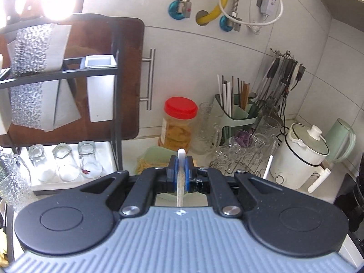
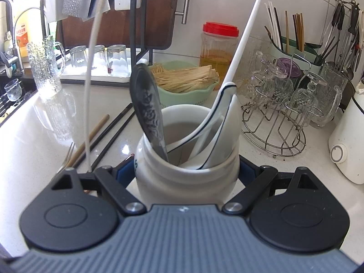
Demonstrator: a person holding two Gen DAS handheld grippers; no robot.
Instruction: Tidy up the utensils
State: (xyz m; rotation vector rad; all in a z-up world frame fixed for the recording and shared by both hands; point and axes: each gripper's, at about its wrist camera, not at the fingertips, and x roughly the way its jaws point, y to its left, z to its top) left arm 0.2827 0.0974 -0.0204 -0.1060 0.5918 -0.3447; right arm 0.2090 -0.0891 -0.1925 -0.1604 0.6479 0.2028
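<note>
So rn the left tool [image 1: 181, 167] is pinched nearly all the way closed on a thin white chopstick [image 1: 181, 157], w/ its tip poking out just past the blue pads and the rest running back under the tool, so its long axis lines up w/ the way the tool points. In the right wrist view I'm fairly sure the same stick shows as a pale blurry line [image 2: 89, 86] rising up the left side, up off the tabletop [image 2: 45, 122]. The right tool [image 2: 186, 170] is spread wide around a white ceramic jar [image 2: 182, 179], pads on both sides of it, so it's holding the jar, which already has a dark metal spoon [image 2: 147, 111], a couple of white soup spoons [image 2: 218, 122] and one long white chopstick [image 2: 245, 34] leaning out the right. Thing the next move hinges on imo: the jar mouth is to the right of and below the held stick, and only the left side is free, so the stick prob needs tipping more upright before it drops in, aiming for the gap between the metal spoon and the soup spoons. Still loose on the tabletop left of the jar: dark chopsticks [image 2: 113, 134], a bamboo one [image 2: 91, 136] and a fork [image 2: 68, 154], all closer to the left tool. Could also go to the green holder [image 1: 238, 118] at the back, can't tell.
</note>
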